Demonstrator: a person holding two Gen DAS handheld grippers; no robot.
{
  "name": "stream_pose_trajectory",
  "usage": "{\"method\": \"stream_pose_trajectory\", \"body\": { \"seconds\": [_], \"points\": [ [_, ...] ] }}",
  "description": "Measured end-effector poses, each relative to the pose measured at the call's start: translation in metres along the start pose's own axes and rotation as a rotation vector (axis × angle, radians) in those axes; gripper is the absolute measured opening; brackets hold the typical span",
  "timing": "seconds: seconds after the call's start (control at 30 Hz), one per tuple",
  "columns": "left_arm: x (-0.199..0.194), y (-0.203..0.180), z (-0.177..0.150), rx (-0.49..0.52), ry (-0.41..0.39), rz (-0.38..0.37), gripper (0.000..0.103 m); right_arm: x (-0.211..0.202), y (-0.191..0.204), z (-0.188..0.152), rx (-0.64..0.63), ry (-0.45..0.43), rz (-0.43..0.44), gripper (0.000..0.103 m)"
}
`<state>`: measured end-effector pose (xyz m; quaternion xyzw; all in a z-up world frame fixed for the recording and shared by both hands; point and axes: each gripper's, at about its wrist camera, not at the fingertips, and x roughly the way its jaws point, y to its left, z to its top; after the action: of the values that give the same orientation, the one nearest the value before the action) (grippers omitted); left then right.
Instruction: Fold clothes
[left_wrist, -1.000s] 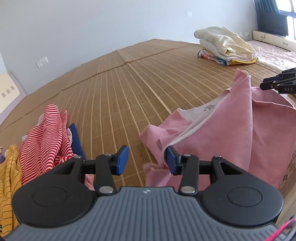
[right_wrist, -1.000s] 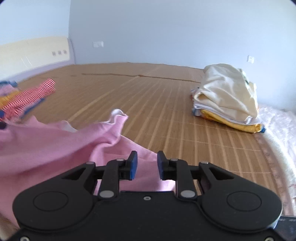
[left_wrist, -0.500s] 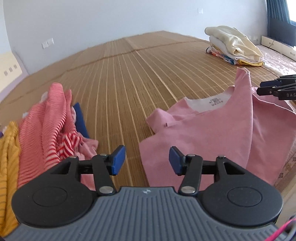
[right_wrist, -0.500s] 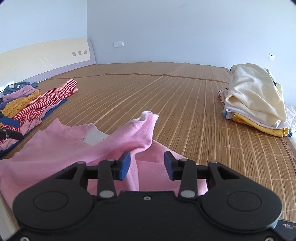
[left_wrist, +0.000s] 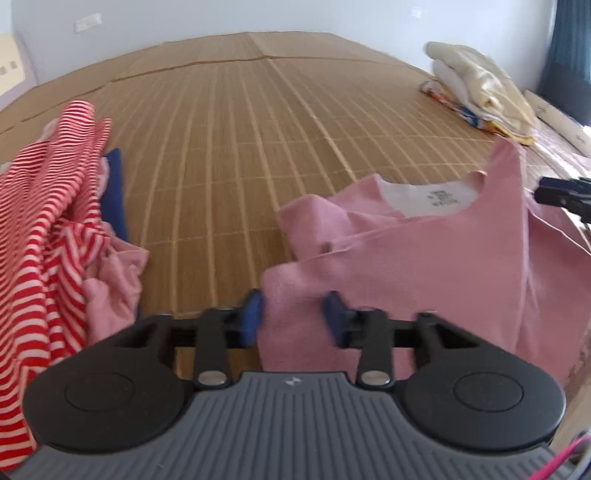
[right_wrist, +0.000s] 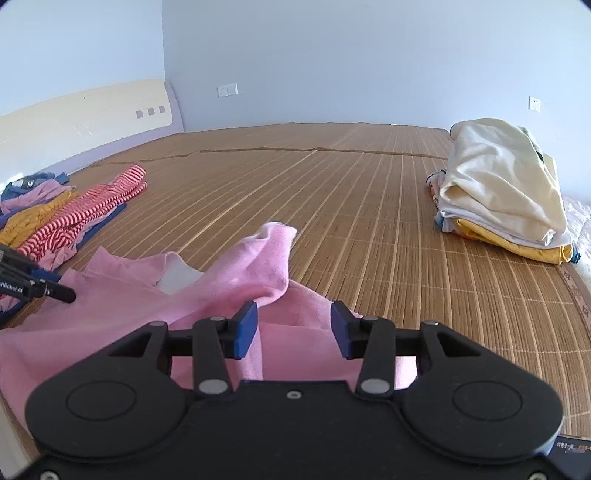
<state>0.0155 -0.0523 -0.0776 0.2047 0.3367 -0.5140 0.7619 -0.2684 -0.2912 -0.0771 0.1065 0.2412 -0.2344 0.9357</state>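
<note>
- Left gripper (left_wrist: 293, 319): jaws spread wide, nothing clenched; pink fabric edge lies between the blue pads, contact with pads not resolvable (motion blur).
- Right gripper (right_wrist: 293, 328): jaws released, wide gap; pink cloth beneath and between the pads, not pinched.
- Pink shirt (left_wrist: 424, 266): spread rumpled on bamboo mat (left_wrist: 240, 147), neck opening with printed label toward 1 o'clock in left wrist view. In right wrist view, raised fold of shirt (right_wrist: 258, 266) at 12 o'clock just beyond the pads.
- Red-and-white striped garment (left_wrist: 48, 206): heaped at 9 o'clock in left view, over blue and pale pink pieces; apart from pink shirt.
- Folded stack (right_wrist: 506, 192), cream on top, yellow below: at 2 o'clock in right view, well apart from pink shirt.
- Right gripper tip visible at 3 o'clock edge of left view, above the shirt.
</note>
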Motion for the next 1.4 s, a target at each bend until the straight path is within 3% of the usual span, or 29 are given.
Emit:
{"method": "stream_pose_trajectory", "body": {
  "seconds": [0.03,0.13,0.4,0.53,0.67,0.8,0.87,0.9,0.93,0.97,1.0,1.17,1.3,1.37,1.4],
  "points": [
    [0.0,-0.001,0.0,0.012,-0.004,-0.004,0.012,0.001,-0.002,0.001,0.007,-0.001,0.002,0.048],
    [-0.008,-0.011,0.001,0.08,-0.029,0.06,0.008,0.005,-0.004,0.004,0.016,-0.008,0.01,0.056],
    [-0.047,-0.004,0.012,0.084,-0.139,0.221,0.006,0.024,-0.002,0.017,0.023,-0.015,0.077,0.058],
    [-0.056,0.005,0.01,0.046,-0.143,0.224,0.006,0.044,0.003,0.029,0.044,0.011,0.12,0.057],
    [-0.058,0.006,0.008,0.026,-0.148,0.233,0.006,0.071,0.009,0.039,0.054,0.06,0.099,0.057],
    [-0.057,0.011,0.004,-0.009,-0.133,0.198,0.007,0.09,0.008,0.039,0.092,0.111,0.103,0.037],
    [-0.048,0.009,0.003,-0.015,-0.106,0.17,0.011,0.091,0.006,0.038,0.097,0.116,0.113,0.013],
    [-0.044,0.008,0.002,-0.018,-0.093,0.156,0.023,0.091,0.005,0.038,0.098,0.116,0.117,0.007],
    [-0.039,0.007,0.002,-0.024,-0.083,0.148,0.049,0.086,0.005,0.038,0.095,0.098,0.117,0.005],
    [-0.034,0.007,0.002,-0.028,-0.071,0.148,0.06,0.08,0.005,0.039,0.091,0.08,0.116,0.005],
    [-0.029,0.006,0.002,-0.032,-0.059,0.148,0.063,0.072,0.006,0.04,0.081,0.061,0.111,0.005],
    [-0.006,0.007,0.002,-0.056,-0.02,0.098,0.063,0.042,0.006,0.042,0.05,0.02,0.119,0.004],
    [0.005,0.01,0.0,-0.08,-0.012,0.098,0.063,0.042,0.006,0.039,0.034,0.037,0.118,0.004],
    [0.007,0.009,0.0,-0.072,-0.012,0.092,0.059,0.045,0.005,0.037,0.036,0.049,0.117,0.005],
    [0.007,0.008,0.0,-0.059,-0.012,0.084,0.051,0.047,0.005,0.038,0.042,0.055,0.116,0.005]
  ]
}}
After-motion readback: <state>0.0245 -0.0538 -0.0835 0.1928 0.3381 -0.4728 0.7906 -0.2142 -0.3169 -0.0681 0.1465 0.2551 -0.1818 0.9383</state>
